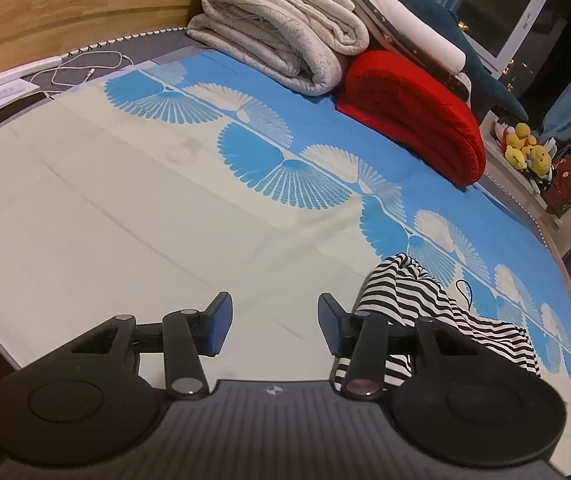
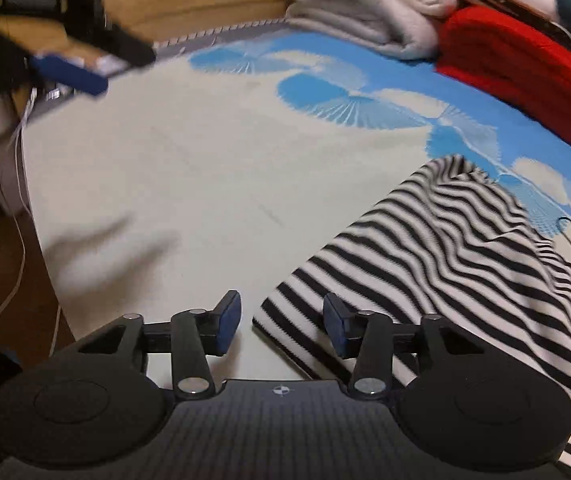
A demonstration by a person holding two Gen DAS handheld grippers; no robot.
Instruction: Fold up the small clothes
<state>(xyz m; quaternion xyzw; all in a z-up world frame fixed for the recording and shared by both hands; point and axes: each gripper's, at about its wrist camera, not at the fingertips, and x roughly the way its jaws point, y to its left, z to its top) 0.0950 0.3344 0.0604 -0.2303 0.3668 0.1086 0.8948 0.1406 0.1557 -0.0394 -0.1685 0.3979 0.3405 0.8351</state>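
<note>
Striped garment [image 2: 465, 264] blurred, partly cut off.

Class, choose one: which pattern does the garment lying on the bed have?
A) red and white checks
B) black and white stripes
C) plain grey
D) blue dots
B: the garment shows narrow black and white stripes, lying rumpled on the bed sheet beside the open right gripper.

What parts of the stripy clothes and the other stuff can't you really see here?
- Black-and-white striped garment: right wrist view, its near part runs off the frame edge and under the open right gripper.
- Same garment, left wrist view: the open left gripper covers its near side.
- Yellow plush toys: left wrist view, too small to identify.
- Blurred dark object with blue pad: right wrist view, motion blur.
</note>
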